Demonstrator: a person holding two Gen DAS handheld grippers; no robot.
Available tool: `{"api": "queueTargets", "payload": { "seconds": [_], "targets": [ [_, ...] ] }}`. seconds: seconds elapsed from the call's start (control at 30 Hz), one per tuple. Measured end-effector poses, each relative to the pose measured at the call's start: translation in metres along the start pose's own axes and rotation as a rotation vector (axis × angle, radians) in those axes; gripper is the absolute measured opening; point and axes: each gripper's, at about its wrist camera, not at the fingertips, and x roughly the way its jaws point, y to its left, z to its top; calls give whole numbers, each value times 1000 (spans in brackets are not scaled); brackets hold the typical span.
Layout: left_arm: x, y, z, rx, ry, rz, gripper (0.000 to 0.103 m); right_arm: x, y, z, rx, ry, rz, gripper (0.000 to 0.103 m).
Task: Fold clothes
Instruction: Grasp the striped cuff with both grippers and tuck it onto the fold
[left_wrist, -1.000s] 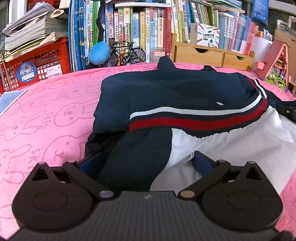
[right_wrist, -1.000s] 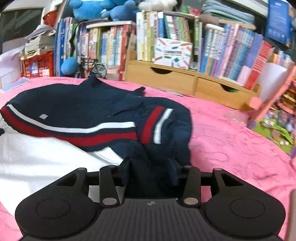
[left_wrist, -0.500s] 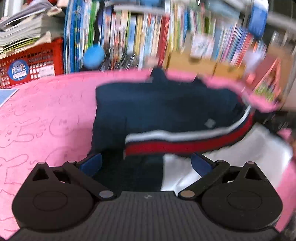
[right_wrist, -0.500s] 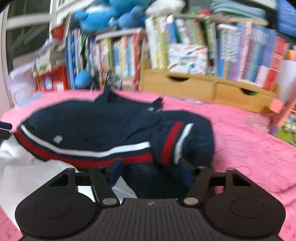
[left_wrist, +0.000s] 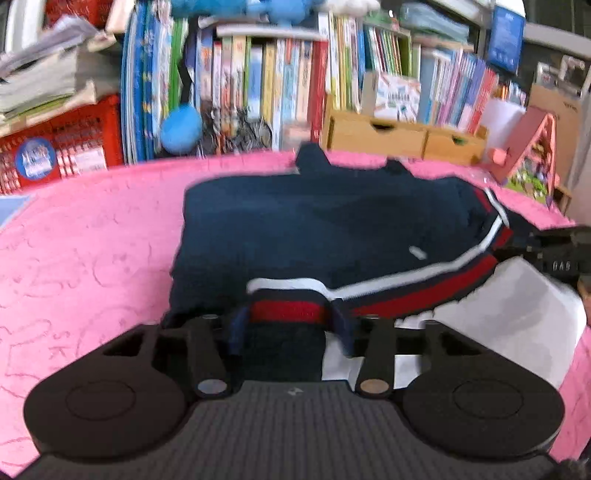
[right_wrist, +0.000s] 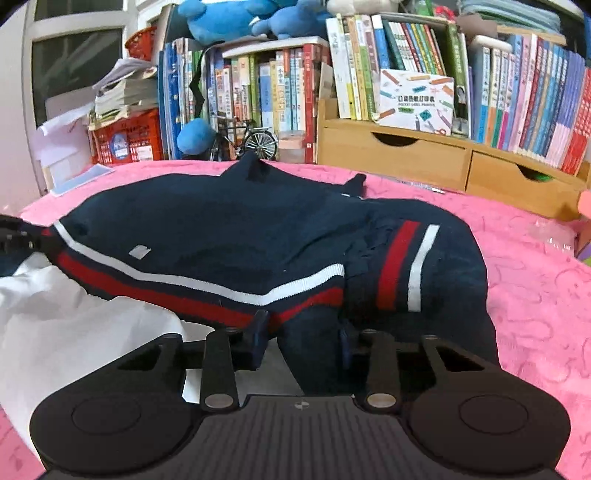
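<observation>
Sweater (right_wrist: 229, 236): dark blue with red and white stripes, lying on the pink surface (left_wrist: 85, 243).
Left gripper (left_wrist: 290, 326): fingers closed on a striped fold of the sweater.
Right gripper (right_wrist: 301, 339): fingers pinching the sweater's dark edge.
Books (right_wrist: 406, 74): behind the sweater.

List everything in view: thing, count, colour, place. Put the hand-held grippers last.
sweater: one, navy with red and white stripes, partly folded on the pink cover
white garment: one, white, under the sweater's near edge
pink cover: one, pink, spread under the clothes
books: many, mixed colours, upright along the back
wooden drawer unit: one, light wood, behind the cover
red crate: one, red, back left
toy bicycle: one, black, in front of the books
blue plush toys: blue, count unclear, on top of the books
left hand-held gripper: black, closed on the sweater's hem
right hand-held gripper: black, closed on the sweater's hem
</observation>
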Motion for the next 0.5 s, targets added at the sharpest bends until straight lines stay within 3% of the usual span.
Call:
{"api": "queueTargets", "payload": {
  "seconds": [0.03, 0.1, 0.13, 0.17, 0.2, 0.23, 0.33, 0.5],
  "targets": [
    [2, 0, 0, -6, 5, 0, 103, 1, -2, 1, 12, 4, -1, 46],
    [5, 0, 0, -17, 15, 0, 102, 5, -9, 3, 43, 12, -3, 60],
    [7, 1, 0, -23, 20, -1, 86, 8, -13, 4, 64, 17, -3, 60],
    [9, 1, 0, -29, 24, -1, 71, 7, -13, 4, 74, 19, 3, 59],
    [5, -1, 0, -35, 18, -3, 53, 6, -12, 3, 81, 20, 10, 46],
    [-1, -5, -1, -22, 2, 14, 42, 5, -11, 3, 88, 21, 16, 33],
    [-23, -11, -1, 4, -44, 29, 31, -9, 6, 0, 46, 6, -27, 19],
    [-58, -20, 29, 22, -168, -1, 27, -63, 16, 10, 22, -163, -35, 17]
  ]
}}
